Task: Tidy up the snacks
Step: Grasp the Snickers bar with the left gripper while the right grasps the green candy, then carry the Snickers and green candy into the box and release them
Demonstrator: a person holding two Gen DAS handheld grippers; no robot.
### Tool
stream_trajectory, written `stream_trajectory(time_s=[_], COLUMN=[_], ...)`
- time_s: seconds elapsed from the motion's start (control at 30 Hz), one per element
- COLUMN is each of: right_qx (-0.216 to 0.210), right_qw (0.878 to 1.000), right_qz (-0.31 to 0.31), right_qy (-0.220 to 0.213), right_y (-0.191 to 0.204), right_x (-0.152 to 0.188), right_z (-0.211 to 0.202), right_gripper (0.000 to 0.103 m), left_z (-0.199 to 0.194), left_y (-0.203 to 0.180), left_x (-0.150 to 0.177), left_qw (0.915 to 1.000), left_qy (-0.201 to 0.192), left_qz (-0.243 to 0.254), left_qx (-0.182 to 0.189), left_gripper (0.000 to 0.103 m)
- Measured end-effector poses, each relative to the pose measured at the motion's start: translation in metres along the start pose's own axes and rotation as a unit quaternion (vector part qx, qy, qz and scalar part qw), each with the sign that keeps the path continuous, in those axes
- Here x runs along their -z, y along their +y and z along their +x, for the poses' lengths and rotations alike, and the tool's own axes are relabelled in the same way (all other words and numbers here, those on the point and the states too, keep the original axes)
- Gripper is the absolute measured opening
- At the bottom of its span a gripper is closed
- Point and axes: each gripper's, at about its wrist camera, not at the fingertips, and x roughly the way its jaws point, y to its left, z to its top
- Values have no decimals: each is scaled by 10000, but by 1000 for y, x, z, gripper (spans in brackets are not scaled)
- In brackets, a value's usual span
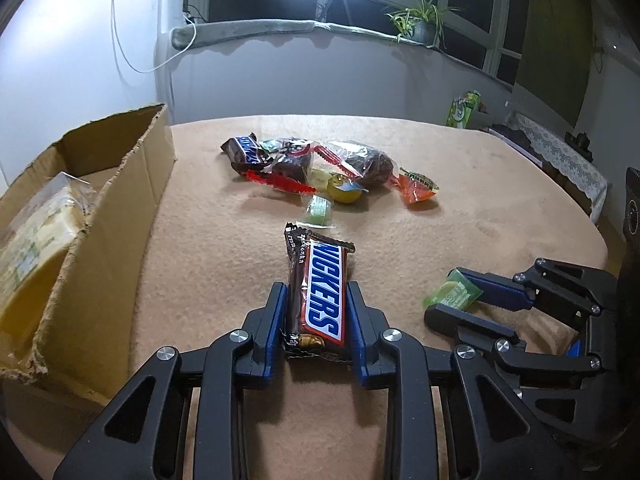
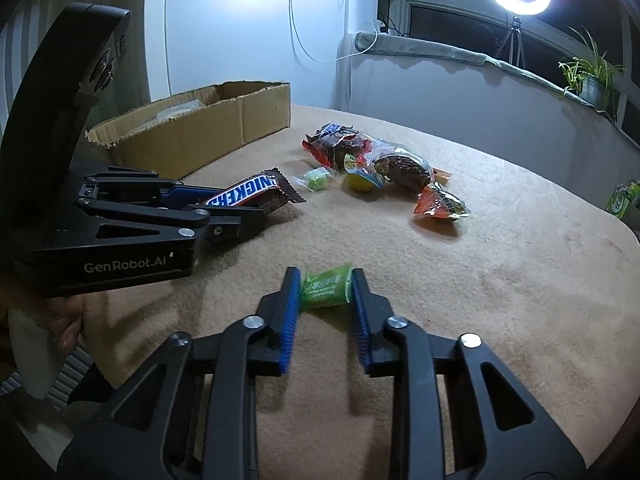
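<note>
Clamped between the left gripper's (image 1: 316, 320) blue pads, a Snickers bar (image 1: 320, 296) lies on the tan cloth (image 1: 460, 216). Alongside, the right gripper (image 2: 326, 292) pinches a green candy (image 2: 326, 286). Bare cloth separates both from the snack pile (image 1: 320, 164); the cardboard box (image 1: 108, 216) borders the left edge.

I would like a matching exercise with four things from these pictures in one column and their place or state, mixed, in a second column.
Things:
1. Snickers bar
2. green candy
3. cardboard box
4. potted plant

Places or states:
a. on the window ledge
b. clamped in the right tongs
c. open, at the table's left edge
d. clamped in the left tongs

Pairs: 1-d, 2-b, 3-c, 4-a
</note>
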Motion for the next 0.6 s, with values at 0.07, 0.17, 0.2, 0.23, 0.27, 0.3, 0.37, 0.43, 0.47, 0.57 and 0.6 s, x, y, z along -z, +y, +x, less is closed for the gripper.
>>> stream_trajectory(time_s=[0.07, 0.17, 0.2, 0.23, 0.27, 0.3, 0.37, 0.43, 0.47, 0.57, 0.6], right_qx=[22, -27, -41, -54, -65, -79, -100, -99, -96, -101, -88], right_qw=[10000, 10000, 10000, 9999, 9999, 9999, 9998, 9997, 9997, 9994, 9993], right_qz=[10, 74, 91, 99, 106, 124, 166, 194, 202, 264, 283], right_qy=[2, -2, -5, -6, -8, -16, -49, -84, -109, -187, -220], right_y=[-1, -2, -3, -3, -3, -4, -6, -7, -9, -13, -14], right_x=[0, 1, 1, 2, 2, 2, 1, 0, 0, -4, -6], right_z=[-1, -1, -2, -2, -2, -3, -5, -7, -9, -15, -18], right_gripper=[6, 6, 6, 6, 6, 6, 6, 6, 6, 6, 6], left_z=[-2, -7, -8, -8, -9, -10, -14, -18, -20, -27, -32], left_y=[0, -3, -3, -4, -5, -5, -7, -10, -11, -15, -16], left_x=[-1, -2, -2, -3, -4, -5, -6, -6, -7, -11, -14], left_qw=[10000, 10000, 9999, 9999, 9999, 9999, 9998, 9997, 9996, 9994, 9992], left_qy=[-28, -90, -103, -113, -133, -148, -190, -235, -260, -331, -379], left_qz=[-6, 2, 3, 11, 21, 26, 42, 71, 81, 101, 120], left_qx=[2, -14, -13, -19, -26, -27, -28, -42, -53, -92, -105], left_gripper=[27, 27, 27, 27, 27, 27, 27, 27, 27, 27, 27])
